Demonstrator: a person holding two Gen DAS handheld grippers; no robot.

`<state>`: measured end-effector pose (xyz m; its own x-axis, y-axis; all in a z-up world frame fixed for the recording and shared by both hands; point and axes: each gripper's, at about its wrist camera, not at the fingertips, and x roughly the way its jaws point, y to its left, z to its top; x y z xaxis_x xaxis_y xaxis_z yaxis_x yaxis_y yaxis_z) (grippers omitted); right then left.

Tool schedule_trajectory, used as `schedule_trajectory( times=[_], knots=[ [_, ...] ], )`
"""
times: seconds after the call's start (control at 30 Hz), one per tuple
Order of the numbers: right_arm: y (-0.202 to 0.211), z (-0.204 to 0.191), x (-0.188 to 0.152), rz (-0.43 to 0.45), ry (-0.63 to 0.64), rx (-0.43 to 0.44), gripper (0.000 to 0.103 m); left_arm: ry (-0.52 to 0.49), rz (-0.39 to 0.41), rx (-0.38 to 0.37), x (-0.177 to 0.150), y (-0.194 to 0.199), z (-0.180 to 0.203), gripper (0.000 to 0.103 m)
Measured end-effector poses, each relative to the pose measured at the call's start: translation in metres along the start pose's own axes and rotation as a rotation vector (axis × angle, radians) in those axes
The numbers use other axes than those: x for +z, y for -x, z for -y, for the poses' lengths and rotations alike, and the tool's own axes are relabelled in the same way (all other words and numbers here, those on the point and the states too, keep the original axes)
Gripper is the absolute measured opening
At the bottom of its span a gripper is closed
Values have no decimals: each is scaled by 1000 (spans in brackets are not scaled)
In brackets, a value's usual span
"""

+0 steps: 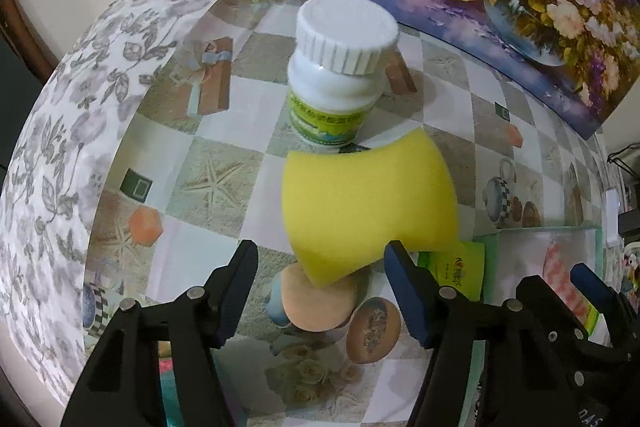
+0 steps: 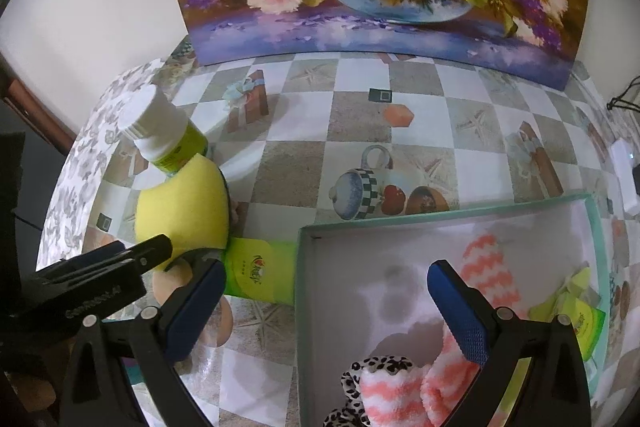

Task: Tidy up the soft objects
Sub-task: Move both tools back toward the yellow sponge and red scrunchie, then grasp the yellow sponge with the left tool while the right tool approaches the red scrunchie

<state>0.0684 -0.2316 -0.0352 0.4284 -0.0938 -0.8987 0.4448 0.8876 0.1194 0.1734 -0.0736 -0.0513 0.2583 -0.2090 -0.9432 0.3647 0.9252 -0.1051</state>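
Left wrist view: your left gripper (image 1: 320,277) hangs partly open over the yellow sponge (image 1: 368,207), pads not touching it; the sponge leans against the white bottle (image 1: 340,75) at 12 o'clock. Your right gripper (image 2: 328,303) gapes wide, empty, above the box (image 2: 400,223) holding striped socks (image 2: 484,279).

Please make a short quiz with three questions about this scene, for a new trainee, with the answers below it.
1. True or false: the yellow sponge already lies inside the box.
2. Which item stands just behind the sponge? A) white-capped bottle B) glass cup C) book
3. Fill in: the pink striped sock lies inside the ____.

Key: 1 false, it is outside on the table, between the open fingers of the left gripper; 2 A; 3 box.
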Motion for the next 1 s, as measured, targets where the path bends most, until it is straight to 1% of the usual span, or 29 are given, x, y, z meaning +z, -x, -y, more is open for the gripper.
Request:
schedule_trajectory(
  times=[0.1, 0.33, 0.53, 0.57, 0.6, 0.73, 0.8, 0.87, 0.93, 1.0],
  knots=[
    [0, 0, 0, -1, -2, 1, 102, -31, 4, 3, 0, 1, 5, 66],
    [-1, 0, -1, -7, 0, 4, 102, -100, -21, 22, -3, 2, 12, 66],
    [-1, -2, -2, -10, 9, 5, 102, -80, 2, 27, -1, -1, 8, 66],
    [-1, -2, -2, -10, 11, 5, 102, -74, 7, 29, 0, -1, 6, 65],
    [-1, -3, -2, -10, 11, 5, 102, -67, 12, 26, 1, -1, 4, 60],
    [-3, -3, -3, -15, 14, 5, 102, -45, 15, 2, 2, -4, 0, 47],
    [-3, -3, -3, -15, 15, 5, 102, -46, 17, 0, 2, -4, 0, 35],
    [-3, -4, -3, -15, 15, 5, 102, -43, 19, -11, 1, -4, 0, 28],
    [-3, -4, -3, -15, 15, 4, 102, -39, 19, -27, 1, -3, -1, 25],
    [-4, -4, -3, -16, 16, 4, 102, -38, 21, -27, 1, -3, -1, 23]
  ],
)
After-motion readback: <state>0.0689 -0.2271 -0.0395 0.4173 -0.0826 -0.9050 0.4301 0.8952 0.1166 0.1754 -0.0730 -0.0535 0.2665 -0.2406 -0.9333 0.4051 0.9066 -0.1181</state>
